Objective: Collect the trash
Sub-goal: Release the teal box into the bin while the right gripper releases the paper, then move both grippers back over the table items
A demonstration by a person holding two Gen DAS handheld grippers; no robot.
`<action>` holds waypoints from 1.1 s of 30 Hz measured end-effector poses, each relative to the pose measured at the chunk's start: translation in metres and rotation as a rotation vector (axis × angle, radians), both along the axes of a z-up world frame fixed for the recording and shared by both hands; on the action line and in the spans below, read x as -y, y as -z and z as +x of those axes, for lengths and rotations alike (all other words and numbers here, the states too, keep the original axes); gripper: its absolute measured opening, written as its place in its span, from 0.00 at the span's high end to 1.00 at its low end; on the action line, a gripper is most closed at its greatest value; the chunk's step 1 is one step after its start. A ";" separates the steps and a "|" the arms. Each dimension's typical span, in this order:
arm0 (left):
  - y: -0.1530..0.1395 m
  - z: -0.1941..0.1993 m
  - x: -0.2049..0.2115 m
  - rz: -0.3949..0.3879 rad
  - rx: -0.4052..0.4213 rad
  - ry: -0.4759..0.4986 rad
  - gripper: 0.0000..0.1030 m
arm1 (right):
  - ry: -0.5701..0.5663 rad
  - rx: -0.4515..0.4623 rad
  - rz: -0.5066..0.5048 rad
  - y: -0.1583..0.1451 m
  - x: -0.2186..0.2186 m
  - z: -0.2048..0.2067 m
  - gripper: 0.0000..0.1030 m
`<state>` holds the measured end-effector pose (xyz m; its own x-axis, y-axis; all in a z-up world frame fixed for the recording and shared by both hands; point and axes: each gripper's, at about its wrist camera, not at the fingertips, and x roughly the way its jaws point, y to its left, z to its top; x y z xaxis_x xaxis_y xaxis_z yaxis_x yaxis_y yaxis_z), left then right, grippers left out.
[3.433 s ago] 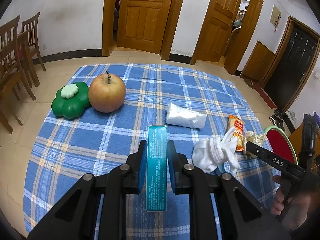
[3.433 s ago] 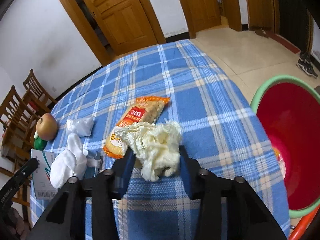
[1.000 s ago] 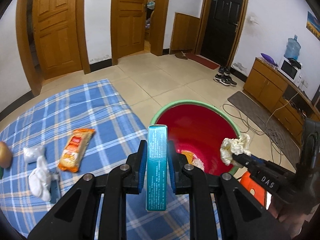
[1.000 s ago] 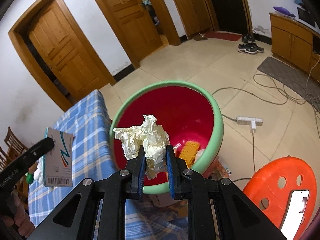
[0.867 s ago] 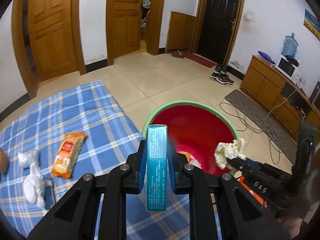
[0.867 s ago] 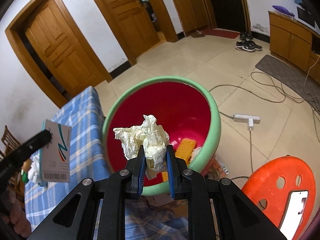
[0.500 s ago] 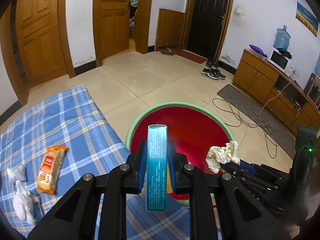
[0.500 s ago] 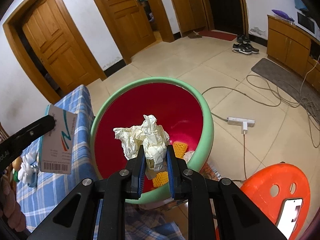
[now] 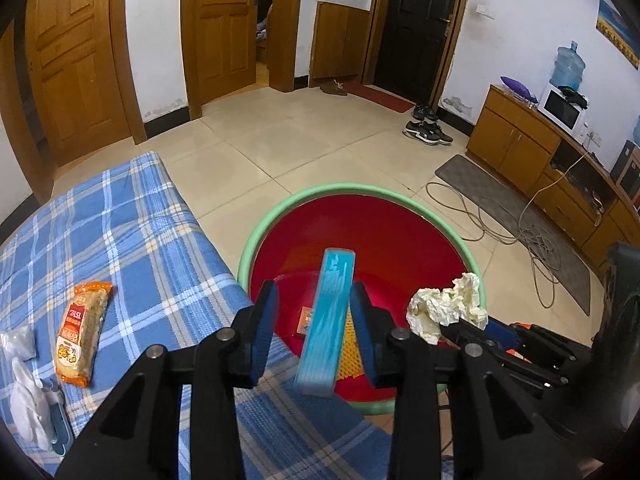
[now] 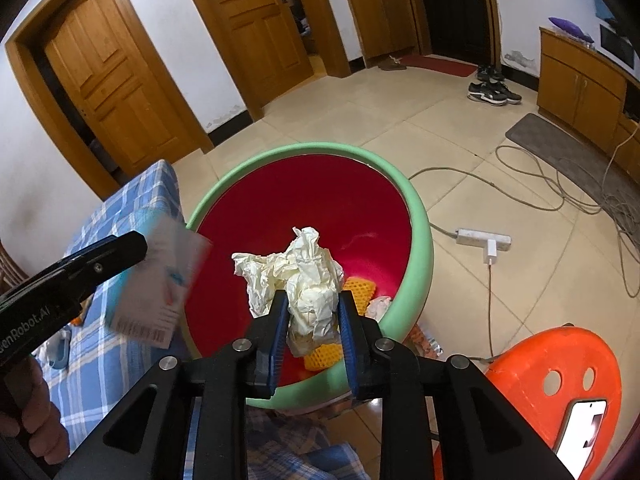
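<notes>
Beige tiled floor (image 9: 320, 152) with wooden doors beyond, and a red basin with a green rim (image 9: 276, 216) standing beside a counter (image 9: 120, 220) draped in blue plaid cloth.

Left hand-held gripper (image 9: 312, 300): released, jaws spread wide above the basin's near edge. Between them, a teal box (image 9: 326, 320), tilted and motion-blurred, clear of the left finger and close against the right one; cannot tell whether touching. Seen from the right wrist as a blurred white face with a barcode, just off the tip of the left tool, over the basin's rim next to the counter.

Right hand-held gripper (image 10: 313, 312): clenched on a wad of crumpled paper (image 10: 308, 280), both blue pads pressed into its lower part, the bulk bulging up and to the left. Held over the basin's open mouth.

Down in the basin, an orange foam net (image 10: 360, 288) and a small orange card (image 9: 306, 316).

On the counter, an orange snack packet (image 9: 82, 332), with white wads (image 9: 24, 404) near it by the left edge of view.

On the floor right of the basin, a white power strip (image 10: 484, 238) with trailing cables. Nearer, an orange plastic stool (image 10: 560, 368) with a phone (image 10: 580, 424) lying on its seat.
</notes>
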<state>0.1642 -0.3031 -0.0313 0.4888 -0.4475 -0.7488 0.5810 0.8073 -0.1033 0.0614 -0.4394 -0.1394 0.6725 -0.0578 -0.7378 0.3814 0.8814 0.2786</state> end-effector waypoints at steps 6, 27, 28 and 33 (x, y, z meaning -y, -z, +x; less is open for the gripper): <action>-0.007 -0.002 -0.011 -0.001 0.016 -0.032 0.60 | -0.015 0.020 0.001 -0.004 -0.003 -0.006 0.63; -0.046 -0.036 -0.089 -0.034 0.079 -0.176 0.59 | -0.092 0.145 -0.040 -0.059 -0.056 -0.037 0.43; -0.047 -0.037 -0.093 -0.036 0.083 -0.184 0.60 | -0.095 0.151 -0.041 -0.063 -0.058 -0.038 0.43; -0.056 -0.045 -0.117 -0.050 0.104 -0.222 0.59 | -0.123 0.175 -0.053 -0.076 -0.075 -0.045 0.43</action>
